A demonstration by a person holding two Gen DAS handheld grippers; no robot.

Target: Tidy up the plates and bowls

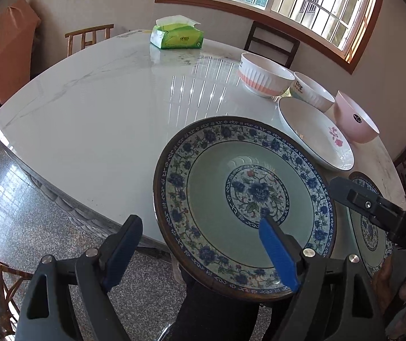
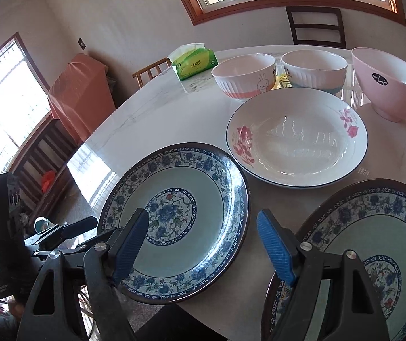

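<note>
A blue-patterned plate [image 1: 231, 176] [image 2: 174, 216] lies at the table's near edge and overhangs it. My left gripper [image 1: 200, 251] is open, its right finger over the plate's near rim, its left finger off the table. My right gripper [image 2: 203, 248] is open and empty, its left finger over this plate, its right finger beside a second blue-patterned plate [image 2: 373, 241] [image 1: 370, 233]. Behind them lie a white rose plate [image 2: 296, 139] [image 1: 316, 133], a rabbit bowl [image 2: 242, 76] [image 1: 262, 75], a "Dog" bowl [image 2: 313, 66] [image 1: 313, 92] and a pink bowl [image 2: 390, 85] [image 1: 353, 119].
A green tissue pack [image 1: 177, 35] [image 2: 194, 61] sits at the far side of the white marble table [image 1: 103, 108]. Wooden chairs [image 1: 89, 38] stand around it. A cloth-covered cabinet [image 2: 81, 96] stands by the wall. Speckled floor [image 1: 18, 213] lies below the left edge.
</note>
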